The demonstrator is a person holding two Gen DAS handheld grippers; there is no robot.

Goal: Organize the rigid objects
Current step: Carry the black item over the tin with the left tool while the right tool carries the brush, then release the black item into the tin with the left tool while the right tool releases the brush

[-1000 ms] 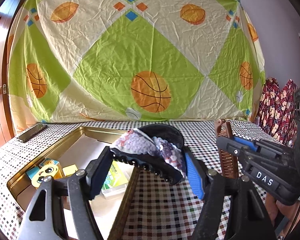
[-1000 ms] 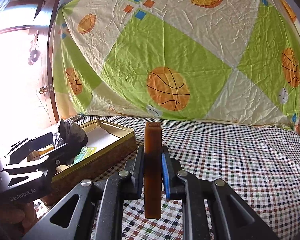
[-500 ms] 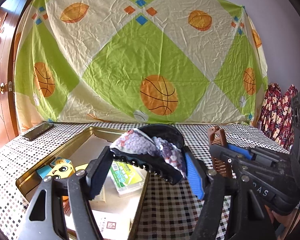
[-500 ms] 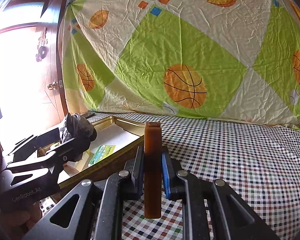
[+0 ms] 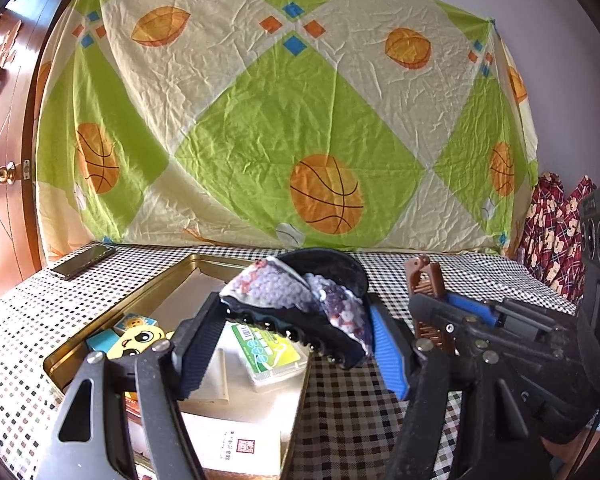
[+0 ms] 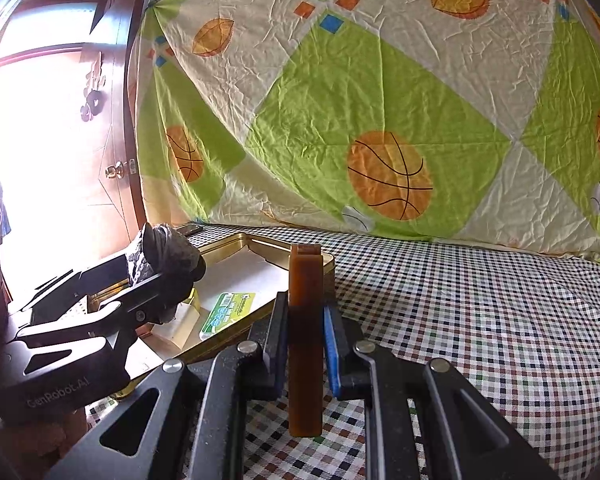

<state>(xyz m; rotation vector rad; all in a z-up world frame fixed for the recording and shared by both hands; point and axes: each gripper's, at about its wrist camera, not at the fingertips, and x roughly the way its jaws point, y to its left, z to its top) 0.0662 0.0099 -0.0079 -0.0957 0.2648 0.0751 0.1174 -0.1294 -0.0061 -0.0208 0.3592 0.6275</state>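
Observation:
My left gripper [image 5: 296, 336] is shut on a black hair claw [image 5: 296, 300] with a sequined fabric bow, held above the right part of a gold tin tray [image 5: 156, 280]. The right wrist view shows that same gripper [image 6: 156, 280] and hair claw [image 6: 164, 252] at the left, over the tray [image 6: 268, 240]. My right gripper [image 6: 305, 344] is shut on a brown hair comb clip [image 6: 305, 280] standing upright between its pads, above the checked cloth just right of the tray. From the left wrist, the right gripper [image 5: 440, 312] and brown clip [image 5: 424, 280] appear at the right.
Inside the tray lie a green-and-white plastic box [image 5: 268, 354], a yellow cartoon toy [image 5: 136, 340] and white cards [image 5: 236, 448]. A dark phone [image 5: 82, 260] rests on the checked tablecloth [image 6: 480, 320] at the far left. A basketball-print sheet [image 5: 284, 120] hangs behind; a wooden door [image 5: 0, 160] stands left.
Both grippers have shifted a little to the left toward the tray, each keeping its grip. The tray's contents now show more fully under the left gripper.

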